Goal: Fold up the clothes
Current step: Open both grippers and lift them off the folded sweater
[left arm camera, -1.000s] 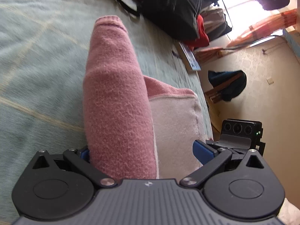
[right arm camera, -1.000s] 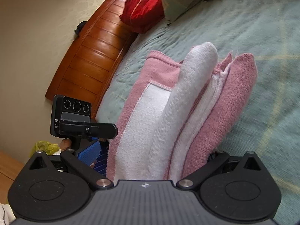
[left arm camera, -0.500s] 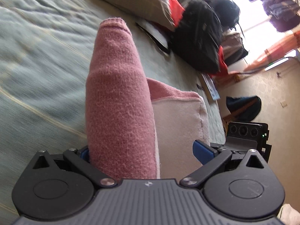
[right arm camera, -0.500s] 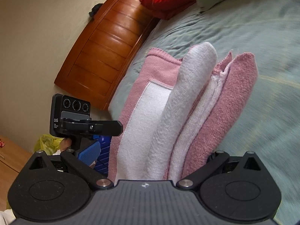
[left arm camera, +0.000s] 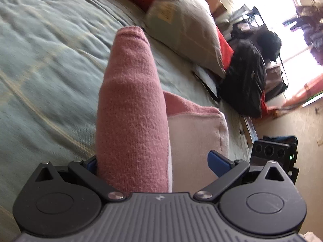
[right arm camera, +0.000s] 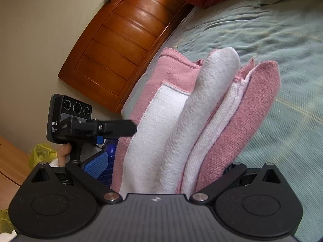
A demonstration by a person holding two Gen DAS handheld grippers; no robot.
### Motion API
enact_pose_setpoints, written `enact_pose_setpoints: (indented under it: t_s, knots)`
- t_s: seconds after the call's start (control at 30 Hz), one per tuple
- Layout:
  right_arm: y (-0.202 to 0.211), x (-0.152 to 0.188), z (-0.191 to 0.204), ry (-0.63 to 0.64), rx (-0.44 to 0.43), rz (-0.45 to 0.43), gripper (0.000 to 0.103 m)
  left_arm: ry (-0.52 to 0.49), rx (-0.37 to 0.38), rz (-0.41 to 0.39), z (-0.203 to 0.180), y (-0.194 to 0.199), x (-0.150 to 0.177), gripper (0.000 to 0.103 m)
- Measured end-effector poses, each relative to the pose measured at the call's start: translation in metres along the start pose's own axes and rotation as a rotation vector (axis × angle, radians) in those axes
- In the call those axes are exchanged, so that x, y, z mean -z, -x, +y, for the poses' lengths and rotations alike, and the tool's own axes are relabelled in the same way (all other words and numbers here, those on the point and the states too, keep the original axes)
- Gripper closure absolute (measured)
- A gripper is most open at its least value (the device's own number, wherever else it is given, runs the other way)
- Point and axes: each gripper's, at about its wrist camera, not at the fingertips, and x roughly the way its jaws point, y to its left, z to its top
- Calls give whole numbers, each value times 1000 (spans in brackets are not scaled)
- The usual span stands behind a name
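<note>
One pink-and-white sweater, folded in layers, sits between both hand-held grippers above the bed. Left hand-held gripper and right hand-held gripper: each grasping it. Two pillows and one black bag behind.

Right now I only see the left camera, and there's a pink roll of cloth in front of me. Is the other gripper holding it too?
Observer: Yes. The right gripper has the cloth bunched in layers between its fingers.
Operator: Is it all pink on that side?
Observer: No. A thick white fold sticks up in the middle of the pink.
Operator: What's off to the side over there?
Observer: A brown wooden bed board, and a yellow bag lower down.
</note>
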Motion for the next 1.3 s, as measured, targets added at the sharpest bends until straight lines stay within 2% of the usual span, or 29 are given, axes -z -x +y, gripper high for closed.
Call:
enact_pose_setpoints:
  t_s: [0.3,0.5,0.67,0.83,1.13,1.23,1.3]
  knots:
    - [-75,-30,25,89,9,14,0,38,-83,-76,54,33,-42,2]
    - [-113,-46,35,108,12,-23,0,51,-103,-134,80,51,-70,2]
    - [-134,-46,35,111,22,-42,0,61,-114,-189,97,55,-97,2]
    - [-151,-39,32,91,30,-28,0,79,-130,-199,111,47,-109,2]
    - [-147,-33,22,89,57,-12,0,93,-132,-258,120,60,-105,2]
    - [-135,-28,22,121,128,1,0,60,-158,-262,109,69,-100,2]
    - [-118,-21,26,185,202,-11,0,21,-186,-235,100,69,-95,1]
